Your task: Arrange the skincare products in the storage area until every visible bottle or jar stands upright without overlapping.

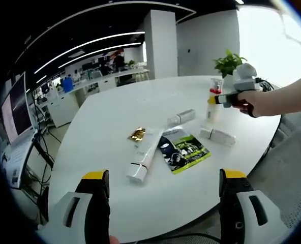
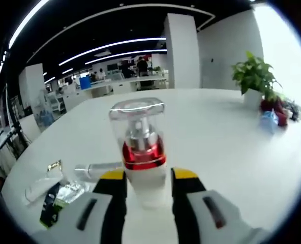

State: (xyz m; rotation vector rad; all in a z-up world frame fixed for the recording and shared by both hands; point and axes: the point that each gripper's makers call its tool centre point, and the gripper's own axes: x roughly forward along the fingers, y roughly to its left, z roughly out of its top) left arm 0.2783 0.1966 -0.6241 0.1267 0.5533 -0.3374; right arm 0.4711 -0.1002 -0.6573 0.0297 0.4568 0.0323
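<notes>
The right gripper (image 2: 145, 188) is clamped on the pump bottle (image 2: 139, 147), its yellow-tipped jaws pressing the white body from both sides just below the red collar and clear cap. The bottle's long axis runs upright between the jaws. In the left gripper view the same bottle (image 1: 216, 86) stands or hangs at the far right part of the white table (image 1: 115, 117), held by the right gripper (image 1: 227, 97) with a person's hand (image 1: 260, 101) behind it. Whether its base touches the table cannot be told from either view.

The left gripper (image 1: 164, 189) has its jaws wide apart and grips nothing; it hangs over the near edge of the table. Straight ahead of it, toward the table's middle, lie the things yet to be stood up: a long white tube (image 1: 143, 157) with its axis pointing roughly away from the gripper, a flat green packet (image 1: 183, 148) just beside it, a gold sachet (image 1: 137, 134), a pale bottle (image 1: 181, 117) on its side farther off, and another white tube (image 1: 218, 135) lying nearer the right edge. The left gripper is judged the nearer one for the long tube.

The packet carries print, too small to read; no brand can be made out on the bottle. A potted plant (image 1: 228, 62) stands near the far edge.
</notes>
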